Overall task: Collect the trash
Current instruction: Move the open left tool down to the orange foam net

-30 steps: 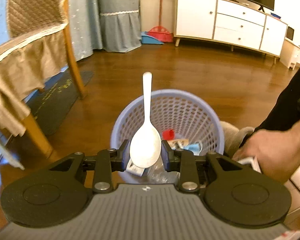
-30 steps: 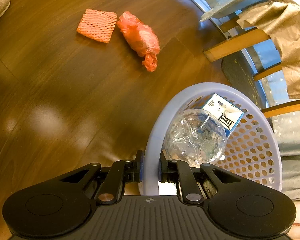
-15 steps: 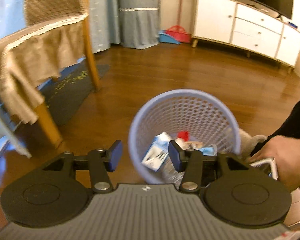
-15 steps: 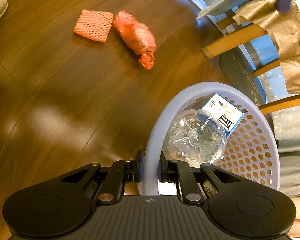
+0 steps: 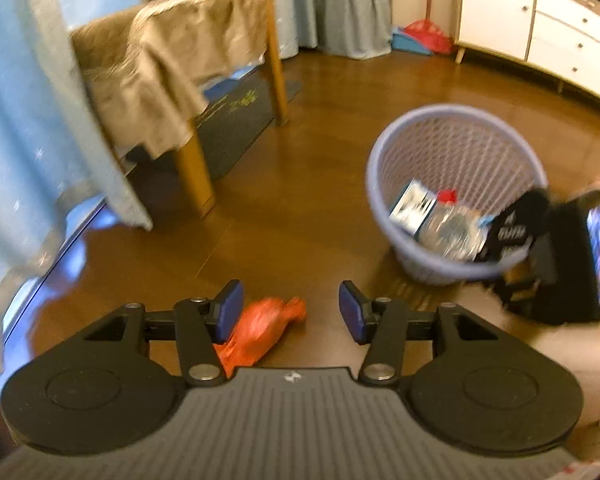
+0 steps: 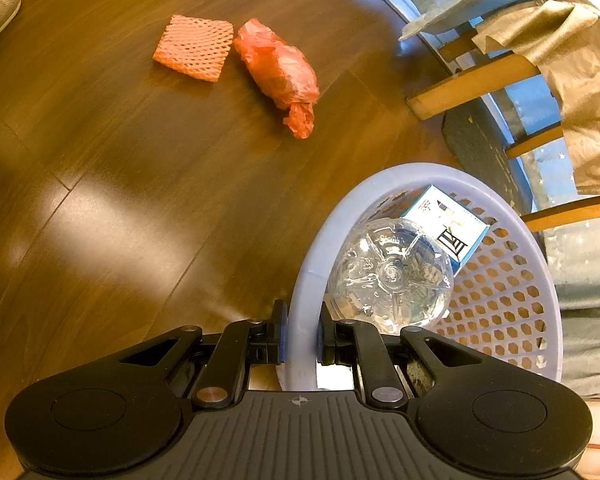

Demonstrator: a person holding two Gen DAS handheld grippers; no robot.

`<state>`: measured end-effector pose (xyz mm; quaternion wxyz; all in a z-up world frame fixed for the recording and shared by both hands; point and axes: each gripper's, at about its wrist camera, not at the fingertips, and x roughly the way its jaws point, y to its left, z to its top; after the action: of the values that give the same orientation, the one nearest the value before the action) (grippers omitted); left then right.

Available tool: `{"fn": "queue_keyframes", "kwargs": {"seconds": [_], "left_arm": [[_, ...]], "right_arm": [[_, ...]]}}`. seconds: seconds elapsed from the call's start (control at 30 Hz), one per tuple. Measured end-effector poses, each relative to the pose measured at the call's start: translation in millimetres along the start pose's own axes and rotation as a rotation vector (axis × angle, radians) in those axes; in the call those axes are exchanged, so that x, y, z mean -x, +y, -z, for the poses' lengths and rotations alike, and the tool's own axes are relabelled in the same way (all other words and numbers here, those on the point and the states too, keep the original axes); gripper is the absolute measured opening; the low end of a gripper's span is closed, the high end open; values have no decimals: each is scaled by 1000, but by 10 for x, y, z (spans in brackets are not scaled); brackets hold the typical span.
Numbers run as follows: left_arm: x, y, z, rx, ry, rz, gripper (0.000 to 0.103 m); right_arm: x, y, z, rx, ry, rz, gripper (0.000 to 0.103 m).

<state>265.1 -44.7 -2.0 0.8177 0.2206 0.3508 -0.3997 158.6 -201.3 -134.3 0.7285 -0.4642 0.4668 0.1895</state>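
The lavender waste basket [image 6: 512, 320] is cut off by the right tool [image 6: 302, 338], which is clamped shut on its near rim. Inside the basket a clear plastic bottle [image 6: 388, 276] half hides a white carton [image 6: 448, 220] whose print is not legible. The white spoon held a second ago is gone from the left tool [image 5: 290, 312]; its jaws have just been opening and stand apart, empty, over the red plastic bag [image 5: 260, 330] on the floor beside the basket.

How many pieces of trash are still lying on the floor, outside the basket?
2. A crumpled red plastic bag lies on the wooden floor, and an orange foam net lies right beside it. Other pieces may be outside the camera views.
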Motion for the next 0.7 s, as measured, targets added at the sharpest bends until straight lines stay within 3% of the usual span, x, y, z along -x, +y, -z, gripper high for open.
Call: {"fn": "queue_keyframes", "kwargs": {"seconds": [0.23,0.7], "left_arm": [[18,241,410,23,49,-53,53],[-292,468,1014,74,101,-71,57]], "right_arm": [[-20,47,-62,15,6,10,10],[-18,-5,-77,2,12,13,10]]}}
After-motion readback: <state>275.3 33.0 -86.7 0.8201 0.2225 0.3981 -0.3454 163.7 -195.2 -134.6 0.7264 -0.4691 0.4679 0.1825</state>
